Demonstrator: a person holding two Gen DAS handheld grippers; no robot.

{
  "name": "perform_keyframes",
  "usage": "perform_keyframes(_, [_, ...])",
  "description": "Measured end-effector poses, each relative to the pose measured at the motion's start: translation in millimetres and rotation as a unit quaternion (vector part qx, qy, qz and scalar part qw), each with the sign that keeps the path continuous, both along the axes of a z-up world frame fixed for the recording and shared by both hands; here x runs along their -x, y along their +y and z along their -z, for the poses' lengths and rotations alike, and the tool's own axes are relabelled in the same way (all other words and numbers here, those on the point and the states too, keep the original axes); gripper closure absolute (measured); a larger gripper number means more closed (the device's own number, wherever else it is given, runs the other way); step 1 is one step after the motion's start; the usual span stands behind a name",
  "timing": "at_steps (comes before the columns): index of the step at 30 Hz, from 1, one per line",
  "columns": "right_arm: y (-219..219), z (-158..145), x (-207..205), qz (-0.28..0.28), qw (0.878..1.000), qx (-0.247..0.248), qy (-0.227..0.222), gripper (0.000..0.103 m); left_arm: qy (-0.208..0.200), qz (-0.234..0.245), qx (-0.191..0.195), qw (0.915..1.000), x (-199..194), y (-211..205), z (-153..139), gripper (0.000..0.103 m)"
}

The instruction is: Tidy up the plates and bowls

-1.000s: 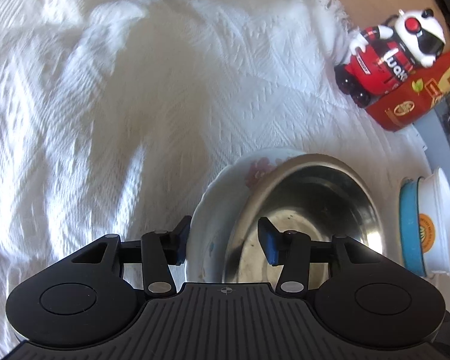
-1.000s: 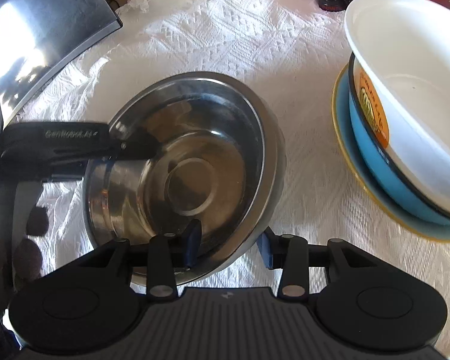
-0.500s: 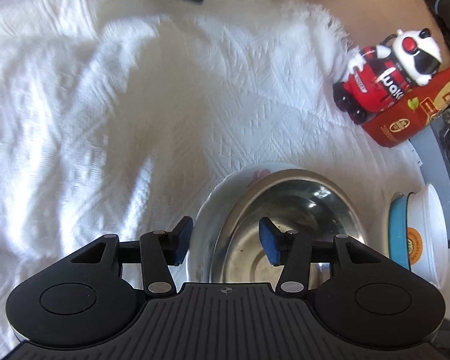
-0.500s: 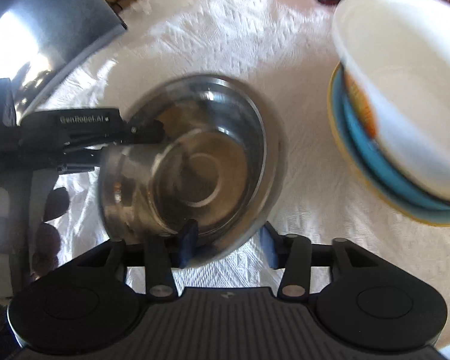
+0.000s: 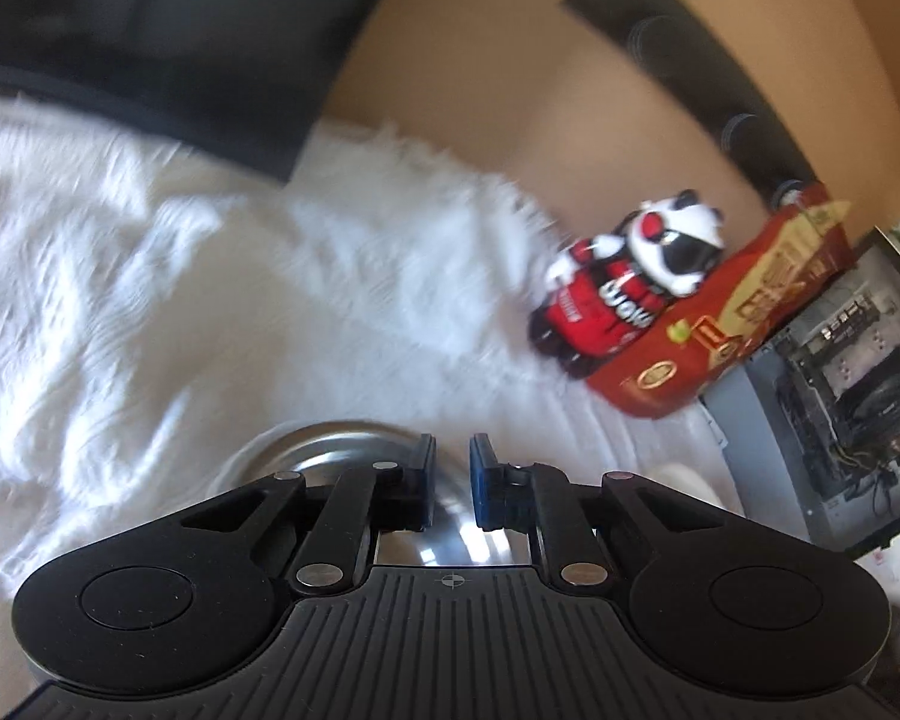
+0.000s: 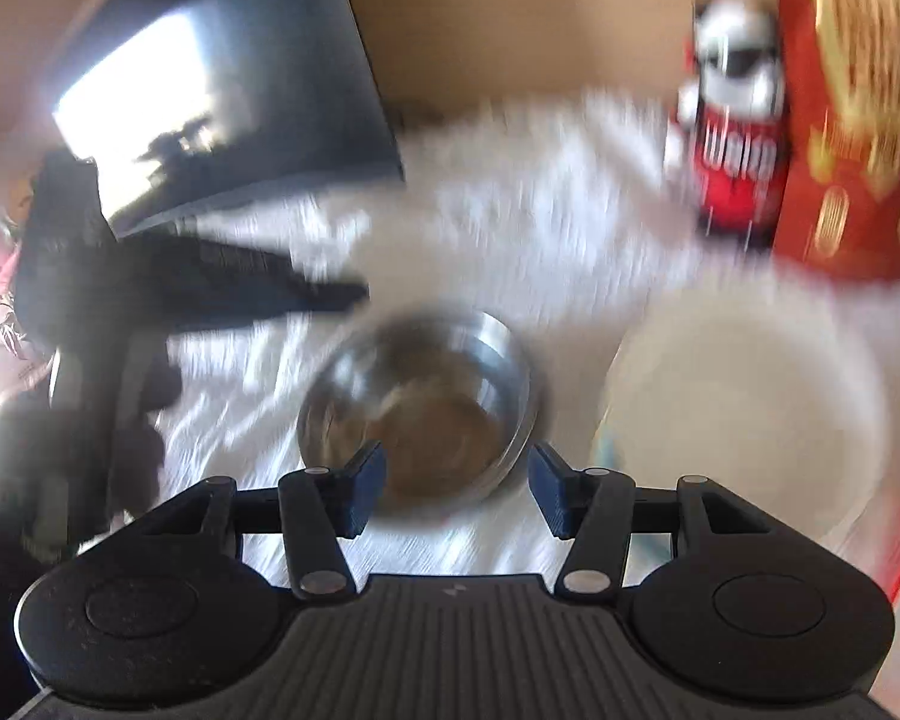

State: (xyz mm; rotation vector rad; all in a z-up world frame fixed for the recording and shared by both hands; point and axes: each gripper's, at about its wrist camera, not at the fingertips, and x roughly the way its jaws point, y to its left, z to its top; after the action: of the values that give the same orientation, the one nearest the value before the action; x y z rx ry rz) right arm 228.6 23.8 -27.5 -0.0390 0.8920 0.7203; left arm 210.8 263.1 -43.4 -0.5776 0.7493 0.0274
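A steel bowl [image 6: 426, 402] sits on the white cloth, blurred by motion. My right gripper [image 6: 456, 489] is open, raised above and just in front of the bowl, holding nothing. A white bowl [image 6: 744, 414] stands to its right. In the left wrist view my left gripper [image 5: 450, 480] has its blue pads nearly together with a thin gap and nothing between them, above the steel bowl [image 5: 330, 450]. The left gripper also shows in the right wrist view [image 6: 210, 282], left of the bowl.
A red and white toy figure [image 5: 624, 288] and a red carton [image 5: 732, 312] stand at the back right. A dark screen [image 6: 228, 90] stands at the back left. A grey open case [image 5: 840, 396] stands on the right.
Both grippers have lifted up and back from the steel bowl. The left jaws have closed from wide open to nearly together. The right jaws have opened wider and let go of the rim.
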Motion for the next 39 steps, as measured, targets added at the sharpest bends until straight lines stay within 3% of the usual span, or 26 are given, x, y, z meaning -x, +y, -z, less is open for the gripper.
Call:
perform_keyframes(3, [-30, -21, -16, 0.026, 0.998, -0.009, -0.064, 0.045, -0.035, 0.002, -0.010, 0.9993, 0, -35, -16, 0.090])
perform_keyframes(4, [-41, -23, -22, 0.036, 0.996, -0.010, -0.077, 0.039, -0.043, 0.005, -0.010, 0.9990, 0, -46, -19, 0.090])
perform_keyframes(8, [-84, -15, -48, 0.074, 0.992, 0.022, -0.098, 0.037, -0.034, 0.032, 0.008, 0.9989, -5, -84, -19, 0.090])
perform_keyframes(10, [-99, -2, -58, 0.080, 0.992, 0.041, -0.093, 0.037, -0.014, 0.051, 0.000, 0.9986, -10, -102, -17, 0.090])
perform_keyframes(15, [-120, 31, -77, 0.083, 0.994, 0.063, -0.044, 0.037, 0.021, 0.068, -0.075, 0.9946, -24, -137, -13, 0.090])
perform_keyframes(19, [-118, 48, -84, 0.070, 0.995, 0.070, -0.028, 0.037, 0.048, 0.074, -0.092, 0.9919, -35, -149, -6, 0.088])
perform_keyframes(24, [-114, 61, -88, 0.061, 0.995, 0.081, -0.012, 0.037, 0.080, 0.055, -0.150, 0.9839, -41, -157, 3, 0.087])
perform_keyframes(27, [-116, 69, -91, 0.063, 0.994, 0.093, -0.002, 0.037, 0.102, 0.045, -0.166, 0.9798, -45, -156, 9, 0.086])
perform_keyframes(33, [-122, 80, -100, 0.078, 0.991, 0.107, 0.020, 0.037, 0.146, 0.037, -0.135, 0.9793, -50, -146, 30, 0.085])
perform_keyframes(39, [-127, 87, -104, 0.083, 0.990, 0.111, 0.039, 0.037, 0.092, 0.008, -0.064, 0.9937, -41, -124, 9, 0.085])
